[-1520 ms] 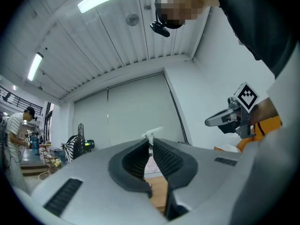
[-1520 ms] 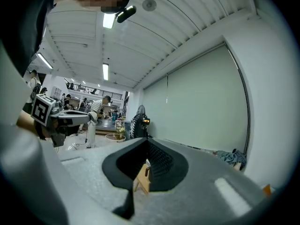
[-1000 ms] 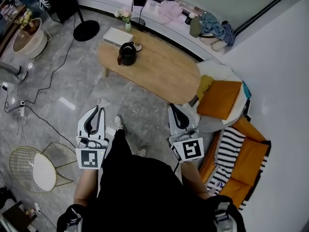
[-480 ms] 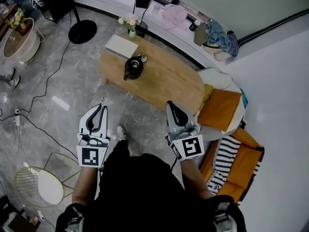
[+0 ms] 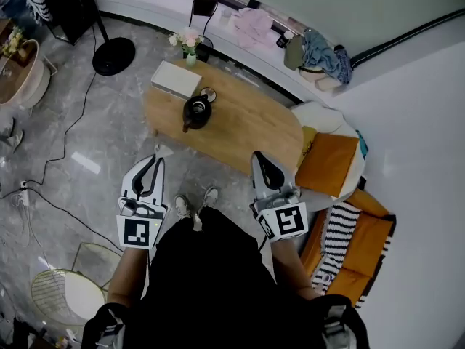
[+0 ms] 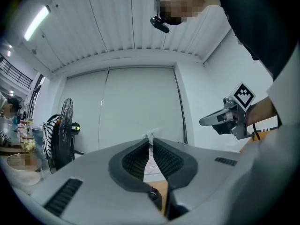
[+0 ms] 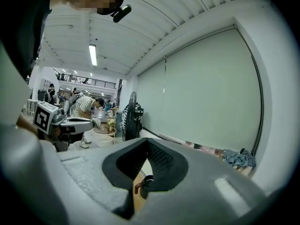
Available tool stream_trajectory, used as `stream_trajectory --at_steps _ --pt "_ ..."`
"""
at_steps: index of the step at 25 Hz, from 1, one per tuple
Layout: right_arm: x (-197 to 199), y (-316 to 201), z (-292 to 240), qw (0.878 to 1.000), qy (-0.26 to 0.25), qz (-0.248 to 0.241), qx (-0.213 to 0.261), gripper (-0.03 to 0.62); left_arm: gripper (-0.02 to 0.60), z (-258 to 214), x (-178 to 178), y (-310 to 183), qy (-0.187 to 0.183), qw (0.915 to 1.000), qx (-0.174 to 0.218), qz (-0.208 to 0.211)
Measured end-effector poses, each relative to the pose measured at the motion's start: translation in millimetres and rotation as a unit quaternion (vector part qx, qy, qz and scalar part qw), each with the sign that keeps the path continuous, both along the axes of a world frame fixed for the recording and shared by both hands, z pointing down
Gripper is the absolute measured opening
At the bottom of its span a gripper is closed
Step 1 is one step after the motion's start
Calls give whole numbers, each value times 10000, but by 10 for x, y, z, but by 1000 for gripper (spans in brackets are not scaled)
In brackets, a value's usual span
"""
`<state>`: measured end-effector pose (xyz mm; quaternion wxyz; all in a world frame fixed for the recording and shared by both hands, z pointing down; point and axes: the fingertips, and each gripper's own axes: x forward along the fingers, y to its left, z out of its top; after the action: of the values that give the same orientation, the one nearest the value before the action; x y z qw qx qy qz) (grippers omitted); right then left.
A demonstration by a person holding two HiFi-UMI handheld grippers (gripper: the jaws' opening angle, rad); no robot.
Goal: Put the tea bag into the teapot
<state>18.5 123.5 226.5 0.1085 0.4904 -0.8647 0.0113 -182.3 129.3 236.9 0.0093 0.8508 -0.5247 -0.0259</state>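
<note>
Forward, tea bag (image 5: 162, 151) in left tool (image 5: 155, 158)

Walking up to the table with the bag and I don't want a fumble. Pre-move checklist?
1. Tea bag pinched at the tips of the left tool: ok.
2. Right tool free, jaws together with nothing between them: ok.
3. Teapot upright on the wooden table: ok.
4. Teapot within reach: not ok, it stands well ahead of both tools.
5. Teapot lid off: cannot tell, too small in the head view.
</note>
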Motion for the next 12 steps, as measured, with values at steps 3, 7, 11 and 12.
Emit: stream_trajectory --at_steps 3,7,11,12 --pt "65 -158 7 10000 -62 45 19 5 29 -11 92 -141 -19 10000 8 76" --pt "152 -428 33 9998 -168 -37 60 5 29 -73 188 -335 -48 9999 107 13" --pt "152 -726 -62 9994 -213 -194 167 5 29 -170 203 -492 -137 9998 113 -115" --pt "149 -809 -77 9993 -225 -231 181 5 29 -174 211 -545 -176 9997 106 -136"
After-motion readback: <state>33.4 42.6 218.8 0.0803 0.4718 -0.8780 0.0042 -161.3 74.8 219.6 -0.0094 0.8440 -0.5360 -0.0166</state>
